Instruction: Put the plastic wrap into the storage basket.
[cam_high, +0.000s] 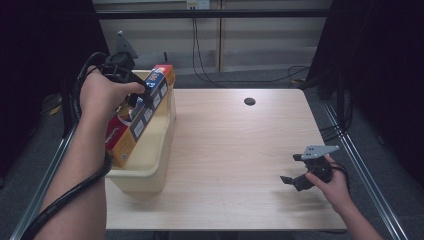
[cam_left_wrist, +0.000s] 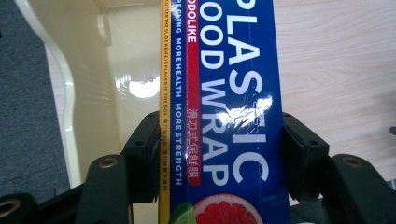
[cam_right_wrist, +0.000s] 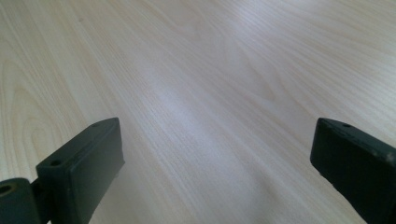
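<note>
At the left of the high view, the left gripper is clamped across a long blue, yellow and red cardboard box of plastic wrap, which slants over a cream plastic tub standing on the left edge of the pale wooden table. The box's far end pokes up past the tub's back rim, and its near end reaches down toward the front left corner. Whether that low end rests on the tub floor or hangs clear is hard to judge from above.

In the left gripper view the two black jaws press on the box's long sides near its lower part, with the glossy tub wall behind it to the left and bare table to the right.

The hold sits toward one end of a long, light carton — so the free length could swing and knock the rim, or the carton could twist between the smooth pads. Squeezing harder might crush the thin card. The tub sits near the table edge, and a sideways shove from the box could push it off.

At the lower right, the right gripper hovers low over bare wood with its jaws spread wide and nothing between them — too far away to steady the tub.
</note>
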